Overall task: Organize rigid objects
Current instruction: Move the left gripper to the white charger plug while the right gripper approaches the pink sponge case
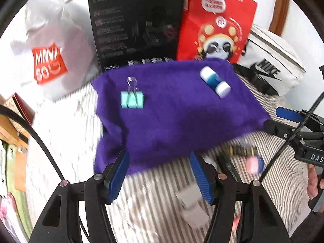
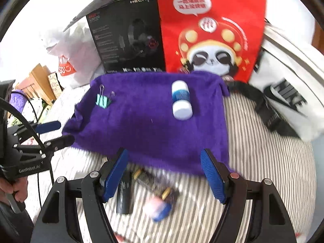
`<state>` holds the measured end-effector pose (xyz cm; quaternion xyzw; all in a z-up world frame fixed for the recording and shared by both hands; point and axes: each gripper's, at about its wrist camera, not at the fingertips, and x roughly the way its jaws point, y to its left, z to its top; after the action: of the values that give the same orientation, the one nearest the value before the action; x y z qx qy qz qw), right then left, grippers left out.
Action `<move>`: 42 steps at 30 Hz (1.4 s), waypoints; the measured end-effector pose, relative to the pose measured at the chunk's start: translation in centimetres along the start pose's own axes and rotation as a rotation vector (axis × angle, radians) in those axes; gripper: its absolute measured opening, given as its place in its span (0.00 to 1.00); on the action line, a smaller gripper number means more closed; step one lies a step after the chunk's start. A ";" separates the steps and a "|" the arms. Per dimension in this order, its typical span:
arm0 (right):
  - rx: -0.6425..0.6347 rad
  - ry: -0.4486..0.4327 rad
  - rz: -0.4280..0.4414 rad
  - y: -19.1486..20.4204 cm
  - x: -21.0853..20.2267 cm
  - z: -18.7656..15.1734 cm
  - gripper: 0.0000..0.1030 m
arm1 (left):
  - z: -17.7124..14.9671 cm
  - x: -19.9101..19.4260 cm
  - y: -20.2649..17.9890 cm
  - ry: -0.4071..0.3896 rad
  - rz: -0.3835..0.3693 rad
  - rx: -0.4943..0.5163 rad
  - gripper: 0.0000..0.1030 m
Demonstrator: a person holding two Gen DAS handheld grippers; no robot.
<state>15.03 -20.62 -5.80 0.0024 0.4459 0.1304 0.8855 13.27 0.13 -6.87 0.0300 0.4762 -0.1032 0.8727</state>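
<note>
A purple fluffy cloth (image 1: 172, 113) (image 2: 154, 121) lies on the striped bedding. On it sit a teal binder clip (image 1: 132, 99) (image 2: 103, 100) at the left and a white and blue bottle (image 1: 215, 84) (image 2: 181, 100) at the right. My left gripper (image 1: 160, 174) is open and empty over the cloth's near edge. My right gripper (image 2: 165, 172) is open and empty at the cloth's near edge; it also shows in the left wrist view (image 1: 281, 121). Several small items lie blurred near the front: a pink and blue piece (image 1: 254, 164) (image 2: 159, 207), a black stick (image 2: 124, 194), a grey clip (image 1: 191, 208).
A black Hecate box (image 1: 137, 26) (image 2: 127, 38) and a red panda bag (image 1: 218, 22) (image 2: 210, 30) stand behind the cloth. A white Miniso bag (image 1: 48, 60) is at the left, a white Nike bag (image 1: 273, 60) (image 2: 287, 93) at the right. Wooden furniture (image 2: 38, 81) stands at the far left.
</note>
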 end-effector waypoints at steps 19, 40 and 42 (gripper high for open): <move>0.165 0.041 -0.019 -3.8 -1.4 -7.0 0.71 | -7.2 2.2 -2.4 0.123 -0.001 0.001 0.58; 0.061 0.095 0.059 -0.6 2.5 -8.6 0.71 | -7.2 2.3 -3.4 0.065 0.052 0.056 0.30; 0.053 0.090 0.049 0.0 3.0 -8.6 0.71 | -7.2 2.3 -3.3 0.063 0.047 0.051 0.30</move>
<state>10.00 -20.90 -13.37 0.0309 0.4883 0.1400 0.8608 7.83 -2.32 -12.54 0.0667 0.4999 -0.0938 0.8584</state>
